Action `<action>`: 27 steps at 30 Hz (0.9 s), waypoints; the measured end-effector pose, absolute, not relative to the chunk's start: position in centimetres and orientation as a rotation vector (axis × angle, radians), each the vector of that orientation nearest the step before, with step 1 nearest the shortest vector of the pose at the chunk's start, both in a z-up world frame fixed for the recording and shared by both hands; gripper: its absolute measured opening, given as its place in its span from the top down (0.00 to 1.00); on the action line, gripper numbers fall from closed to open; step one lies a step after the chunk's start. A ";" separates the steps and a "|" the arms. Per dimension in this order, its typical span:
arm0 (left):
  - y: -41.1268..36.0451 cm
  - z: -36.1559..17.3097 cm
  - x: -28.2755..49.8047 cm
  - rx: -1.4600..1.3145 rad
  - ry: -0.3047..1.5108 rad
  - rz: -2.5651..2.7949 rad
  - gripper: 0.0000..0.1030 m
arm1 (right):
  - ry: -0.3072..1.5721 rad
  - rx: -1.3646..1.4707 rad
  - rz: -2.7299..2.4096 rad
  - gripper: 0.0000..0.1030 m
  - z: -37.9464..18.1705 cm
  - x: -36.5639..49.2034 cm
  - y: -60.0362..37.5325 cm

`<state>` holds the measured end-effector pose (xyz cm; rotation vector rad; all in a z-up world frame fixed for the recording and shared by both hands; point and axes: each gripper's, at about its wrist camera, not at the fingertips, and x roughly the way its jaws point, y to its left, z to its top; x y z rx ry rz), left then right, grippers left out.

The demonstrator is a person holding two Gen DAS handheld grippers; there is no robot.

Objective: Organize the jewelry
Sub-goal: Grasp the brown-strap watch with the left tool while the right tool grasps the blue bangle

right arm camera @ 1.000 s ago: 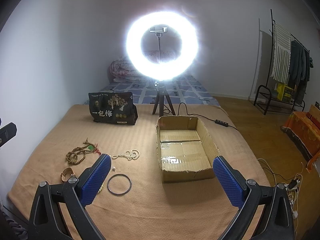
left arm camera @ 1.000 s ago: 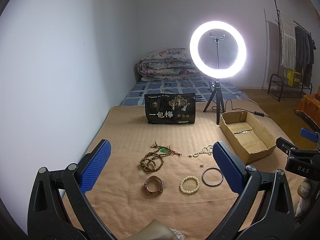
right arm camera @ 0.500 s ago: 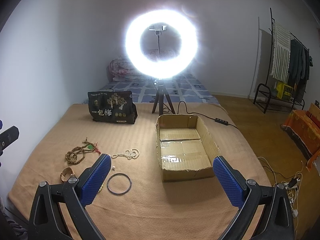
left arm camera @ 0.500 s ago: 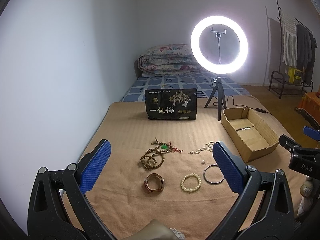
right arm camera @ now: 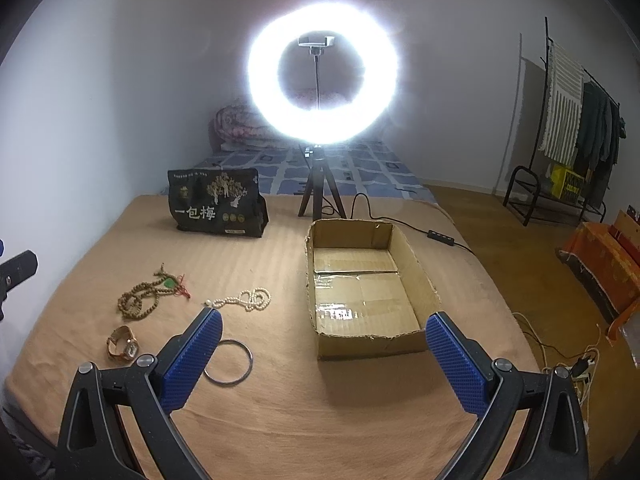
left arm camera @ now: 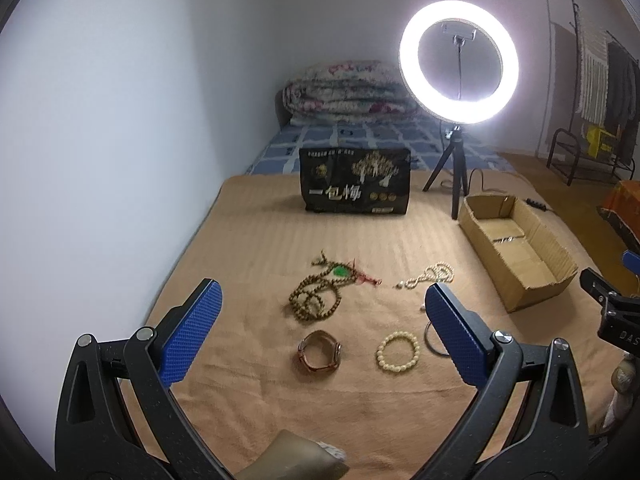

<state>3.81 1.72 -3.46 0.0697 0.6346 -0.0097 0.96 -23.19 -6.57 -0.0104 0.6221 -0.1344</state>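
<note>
Jewelry lies on the tan blanket [left arm camera: 248,240]: a brown bead necklace with a green pendant [left arm camera: 316,298], a white pearl necklace [left arm camera: 430,276], a watch [left arm camera: 319,354], a cream bead bracelet [left arm camera: 398,351] and a metal bangle [right arm camera: 228,362], half hidden behind a finger in the left wrist view. An empty cardboard box [right arm camera: 364,284] stands to their right. My left gripper [left arm camera: 320,336] is open and empty above the watch and bracelet. My right gripper [right arm camera: 322,356] is open and empty in front of the box.
A lit ring light on a tripod [right arm camera: 322,80] stands behind the box, its cable [right arm camera: 400,220] running right. A black printed bag [left arm camera: 356,186] stands at the back. A wall [left arm camera: 100,140] borders the left. Folded quilts [left arm camera: 348,94] lie far back.
The left gripper has tilted and moved slightly, so the jewelry sits a little lower and closer in its view. The right gripper has barely moved. Both stay open.
</note>
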 end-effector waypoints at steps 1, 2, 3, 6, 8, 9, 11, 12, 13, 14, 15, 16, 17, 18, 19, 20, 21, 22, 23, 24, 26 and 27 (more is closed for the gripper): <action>2.0 -3.8 4.1 0.065 0.650 -0.007 0.00 | 0.627 -0.013 -0.130 0.00 -6.8 1.1 -23.2; 2.3 -4.1 4.4 0.062 0.662 -0.001 0.00 | 0.630 -0.012 -0.122 0.00 -7.0 1.3 -23.3; 2.5 -4.4 4.6 0.061 0.669 0.003 0.00 | 0.632 -0.006 -0.110 0.00 -7.3 1.4 -23.4; 3.3 -5.2 5.1 0.061 0.701 0.004 0.00 | 0.639 0.024 -0.045 0.00 -8.1 1.8 -23.5; 4.0 -6.1 5.9 0.046 0.746 -0.003 0.00 | 0.661 0.033 -0.009 0.00 -8.8 2.1 -23.4; 4.4 -6.5 6.2 0.035 0.768 -0.003 0.00 | 0.680 0.035 0.003 0.00 -9.1 2.4 -23.3; 5.1 -7.5 6.6 0.011 0.811 -0.005 0.00 | 0.726 0.035 0.027 0.00 -10.1 3.0 -23.1; 5.5 -8.0 6.8 0.000 0.831 -0.006 0.00 | 0.750 0.033 0.041 0.00 -10.6 3.3 -23.0; 5.8 -8.4 7.0 -0.006 0.845 -0.004 0.02 | 0.772 0.028 0.056 0.00 -11.1 3.6 -22.7; 6.0 -8.8 7.1 -0.003 0.855 0.003 0.03 | 0.794 0.017 0.074 0.00 -11.6 4.0 -22.4; 6.3 -9.2 7.2 0.001 0.864 0.011 0.04 | 0.813 0.004 0.088 0.00 -12.2 4.2 -22.1; 6.5 -9.7 7.3 -0.001 0.876 0.013 0.04 | 0.830 -0.005 0.100 0.00 -12.6 4.4 -21.9; 6.8 -10.2 7.4 -0.009 0.891 0.014 0.04 | 0.853 -0.015 0.114 0.00 -13.1 4.8 -21.6; 6.9 -10.5 7.4 -0.014 0.905 0.011 0.04 | 0.882 -0.023 0.134 0.00 -13.8 5.1 -21.3; 6.9 -10.9 7.5 -0.018 0.920 0.004 0.04 | 0.903 -0.027 0.153 0.00 -14.4 5.4 -21.0; 7.0 -11.4 7.5 -0.020 0.936 -0.003 0.05 | 0.917 -0.029 0.171 0.00 -14.8 5.7 -20.8; 6.9 -11.9 7.5 -0.023 0.949 -0.009 0.05 | 0.931 -0.035 0.191 0.00 -15.3 6.0 -20.5; 6.9 -12.4 7.6 -0.023 0.962 -0.014 0.05 | 0.941 -0.053 0.207 0.00 -15.9 6.3 -20.1; 6.7 -12.9 7.7 -0.020 0.973 -0.014 0.05 | 0.947 -0.072 0.220 0.00 -16.4 6.5 -19.8; 6.6 -13.2 7.7 -0.022 0.983 -0.017 0.05 | 0.954 -0.096 0.235 0.00 -16.9 6.8 -19.4; 6.2 -14.0 8.1 -0.036 1.010 -0.030 0.05 | 0.971 -0.144 0.258 0.00 -17.9 7.2 -18.8; 6.0 -14.5 8.4 -0.046 1.026 -0.034 0.05 | 0.980 -0.157 0.271 0.00 -18.4 7.4 -18.5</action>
